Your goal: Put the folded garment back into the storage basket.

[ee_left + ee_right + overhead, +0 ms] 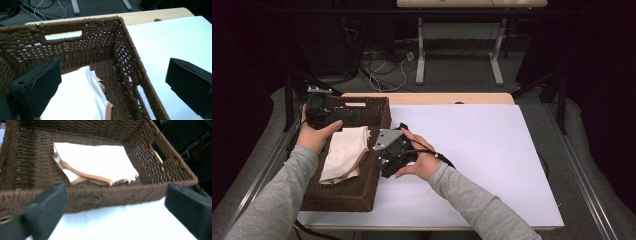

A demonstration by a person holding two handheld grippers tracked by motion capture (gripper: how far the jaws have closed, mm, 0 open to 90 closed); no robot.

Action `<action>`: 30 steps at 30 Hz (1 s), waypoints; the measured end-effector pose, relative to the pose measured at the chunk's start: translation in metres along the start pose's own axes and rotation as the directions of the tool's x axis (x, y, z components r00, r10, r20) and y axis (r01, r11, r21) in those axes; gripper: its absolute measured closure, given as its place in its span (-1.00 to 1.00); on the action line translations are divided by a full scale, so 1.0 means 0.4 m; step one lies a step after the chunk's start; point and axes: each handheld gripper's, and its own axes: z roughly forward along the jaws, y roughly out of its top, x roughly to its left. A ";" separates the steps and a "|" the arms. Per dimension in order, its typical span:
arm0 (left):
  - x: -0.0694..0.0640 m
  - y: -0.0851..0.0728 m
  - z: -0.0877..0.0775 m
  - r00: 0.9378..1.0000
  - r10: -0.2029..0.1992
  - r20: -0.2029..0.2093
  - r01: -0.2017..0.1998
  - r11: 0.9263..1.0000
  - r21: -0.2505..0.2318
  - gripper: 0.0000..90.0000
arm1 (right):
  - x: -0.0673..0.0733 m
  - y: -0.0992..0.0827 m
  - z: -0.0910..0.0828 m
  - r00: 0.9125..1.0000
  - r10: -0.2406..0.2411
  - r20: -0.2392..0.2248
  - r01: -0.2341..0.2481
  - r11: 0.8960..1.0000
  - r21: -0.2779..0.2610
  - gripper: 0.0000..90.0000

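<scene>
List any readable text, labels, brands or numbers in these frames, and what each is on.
None readable: no text on the brown woven basket, the folded white cloth with tan trim inside it, the white table top, or the grey plate of the right gripper.

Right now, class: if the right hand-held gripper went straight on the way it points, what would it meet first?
Probably the basket: its near wall lies straight ahead of the open right hand-held gripper. The cloth lies beyond, inside.

No readable text, label, brand or number anywhere.
</scene>
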 end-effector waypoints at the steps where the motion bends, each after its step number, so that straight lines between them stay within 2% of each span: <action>1: -0.004 -0.002 -0.001 1.000 0.001 0.000 -0.001 1.000 -0.002 -0.99 | -0.012 -0.013 -0.009 0.999 0.042 -0.009 -0.042 0.999 -0.002 -1.00; 2: -0.008 -0.005 -0.002 1.000 0.000 0.001 0.000 1.000 -0.004 -0.99 | -0.012 -0.013 -0.009 0.999 0.042 -0.009 -0.042 0.999 -0.002 -1.00; 6: -0.035 -0.019 -0.010 1.000 0.003 0.002 -0.003 1.000 -0.022 -0.99 | -0.045 -0.044 -0.038 0.993 0.116 -0.021 -0.116 0.993 0.019 -1.00; 7: -0.035 -0.019 -0.010 1.000 0.003 0.002 -0.003 1.000 -0.022 -0.99 | -0.045 -0.044 -0.038 0.993 0.116 -0.021 -0.116 0.993 0.019 -1.00; 9: -0.051 -0.024 -0.017 0.999 0.036 0.024 -0.035 0.999 -0.024 -0.99 | -0.056 -0.053 -0.053 0.990 0.137 -0.019 -0.136 0.990 0.026 -1.00; 12: -0.077 -0.030 -0.024 0.998 0.054 0.040 -0.053 0.998 -0.027 -0.99 | -0.076 -0.065 -0.074 0.981 0.188 -0.040 -0.188 0.982 0.017 -1.00; 14: -0.096 -0.035 -0.024 0.996 0.078 0.046 -0.077 0.997 -0.017 -0.99 | -0.093 -0.076 -0.088 0.971 0.233 -0.057 -0.232 0.972 0.034 -1.00; 18: -0.134 -0.052 -0.023 0.992 0.108 0.068 -0.108 0.994 -0.013 -0.99 | -0.116 -0.099 -0.114 0.964 0.258 -0.066 -0.256 0.966 0.037 -1.00; 22: -0.178 -0.077 -0.013 0.984 0.147 0.101 -0.147 0.989 -0.016 -0.99 | -0.136 -0.127 -0.143 0.953 0.298 -0.054 -0.295 0.954 0.053 -1.00; 23: -0.188 -0.082 -0.012 0.982 0.157 0.106 -0.156 0.988 -0.015 -0.99 | -0.143 -0.141 -0.158 0.951 0.306 -0.029 -0.304 0.951 0.061 -1.00; 25: -0.209 -0.092 -0.012 0.981 0.166 0.106 -0.165 0.986 -0.019 -0.99 | -0.147 -0.155 -0.172 0.946 0.323 -0.008 -0.322 0.945 0.056 -1.00; 26: -0.232 -0.101 -0.014 0.975 0.188 0.120 -0.186 0.982 -0.026 -0.99 | -0.147 -0.164 -0.180 0.945 0.328 0.007 -0.328 0.943 0.055 -1.00; 27: -0.232 -0.101 -0.014 0.975 0.188 0.120 -0.186 0.982 -0.026 -0.99 | -0.147 -0.164 -0.180 0.945 0.328 0.007 -0.328 0.943 0.055 -1.00; 28: -0.253 -0.111 -0.017 0.972 0.191 0.134 -0.188 0.982 -0.032 -0.99 | -0.146 -0.184 -0.197 0.945 0.325 0.036 -0.327 0.943 0.057 -1.00; 29: -0.253 -0.111 -0.017 0.972 0.191 0.134 -0.188 0.982 -0.032 -0.99 | -0.146 -0.184 -0.197 0.945 0.325 0.036 -0.327 0.943 0.057 -1.00; 30: -0.269 -0.118 -0.018 0.969 0.194 0.155 -0.190 0.981 -0.039 -0.99 | -0.140 -0.204 -0.216 0.942 0.329 0.069 -0.333 0.941 0.062 -1.00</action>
